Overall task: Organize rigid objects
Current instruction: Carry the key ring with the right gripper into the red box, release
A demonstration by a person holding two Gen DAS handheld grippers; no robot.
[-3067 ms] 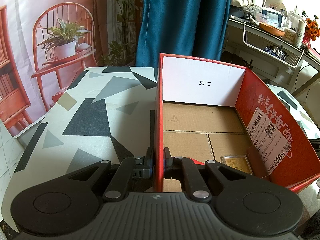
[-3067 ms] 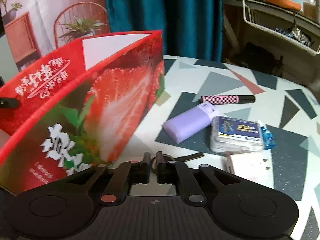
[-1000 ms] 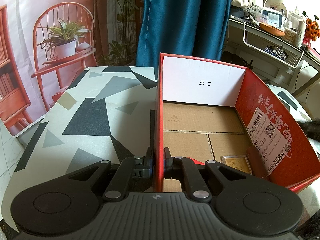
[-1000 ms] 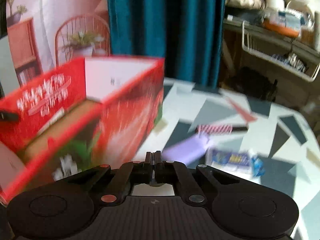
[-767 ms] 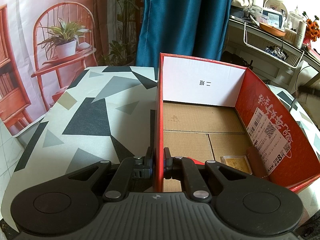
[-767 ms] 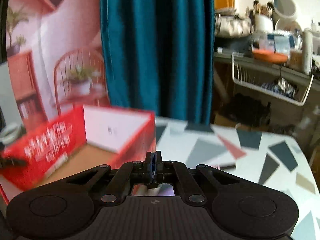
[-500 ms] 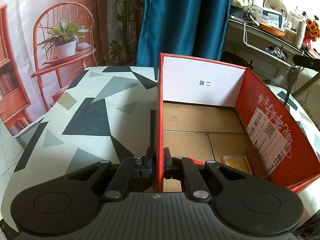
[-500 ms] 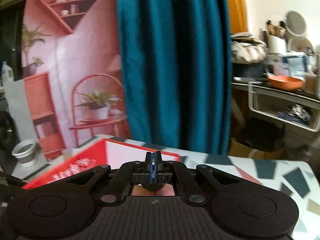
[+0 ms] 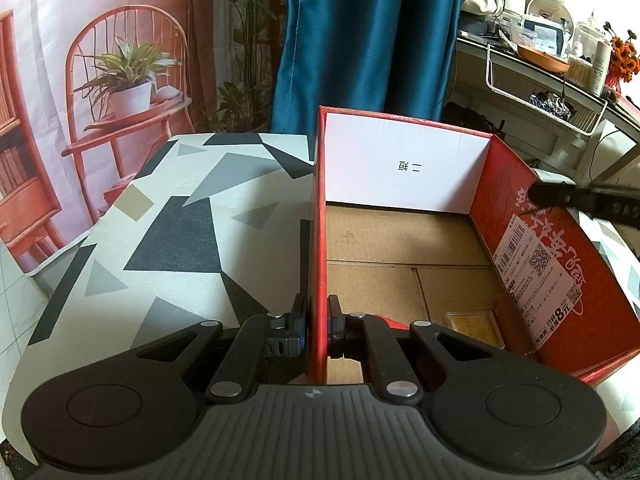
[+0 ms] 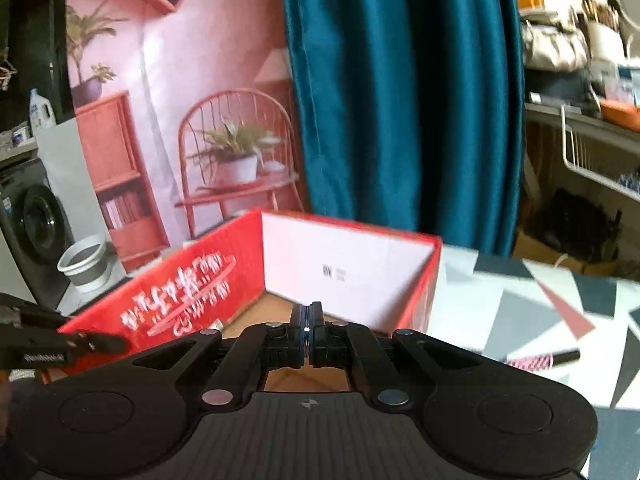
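Note:
An open red cardboard box [image 9: 318, 240] stands on the patterned table. My left gripper [image 9: 317, 322] is shut on the box's left wall near its front corner. Inside lie a flat gold tin [image 9: 474, 326] and a brown object [image 9: 510, 328] at the front right. My right gripper [image 10: 306, 330] is shut and hovers above the box [image 10: 192, 300]; a thin pale sliver shows between its pads, and I cannot tell what it is. The right gripper's tip [image 9: 560, 197] shows over the box's right wall in the left wrist view.
A pink checked pen [image 10: 540, 358] lies on the table [image 10: 520, 300] to the right of the box. A teal curtain [image 9: 360, 40] hangs behind. Cluttered shelves and a wire basket [image 9: 540, 92] stand at the far right. The table's left half [image 9: 180, 240] bears nothing.
My right gripper has lifted from the table items on the right and swung up and left over the box. My left gripper and the box have stayed still.

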